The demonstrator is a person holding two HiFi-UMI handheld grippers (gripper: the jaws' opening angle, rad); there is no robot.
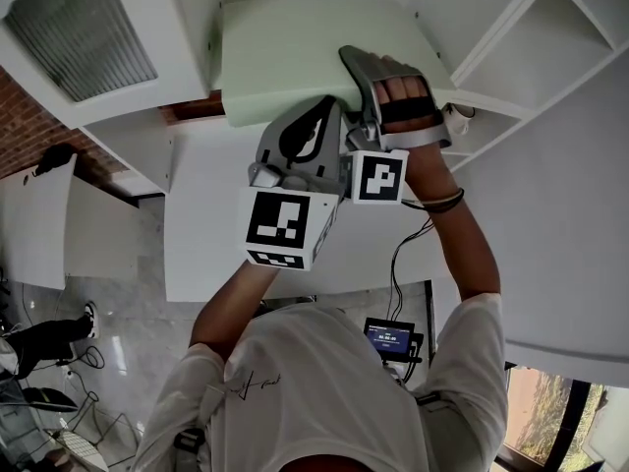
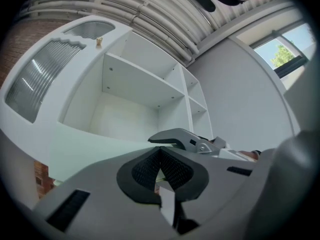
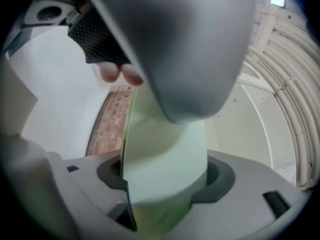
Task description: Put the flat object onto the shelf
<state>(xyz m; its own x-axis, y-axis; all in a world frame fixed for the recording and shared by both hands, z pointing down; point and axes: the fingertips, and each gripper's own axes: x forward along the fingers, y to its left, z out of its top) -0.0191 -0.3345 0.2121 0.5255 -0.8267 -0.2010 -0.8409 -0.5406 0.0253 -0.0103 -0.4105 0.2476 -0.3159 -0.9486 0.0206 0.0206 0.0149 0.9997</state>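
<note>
1. left gripper point(image 2: 160, 151): jaws closed together, nothing gripped. It is stationed just outside the shelf point(image 1: 491, 94), at the near edge of the flat green panel point(image 1: 295, 52).
2. flat green panel: judged largely entered into the shelf opening, near edge projecting.
3. right gripper point(image 3: 165, 179): jaws spread widest astride that edge, no firm pinch evident.

Placement is judged nearly done; final seating and withdrawal remain.

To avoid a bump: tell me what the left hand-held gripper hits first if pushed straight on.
Probably the right hand-held gripper, whose jaw lies on the board just past the left hand-held gripper; the shelf is beyond. Depth is unclear.
</note>
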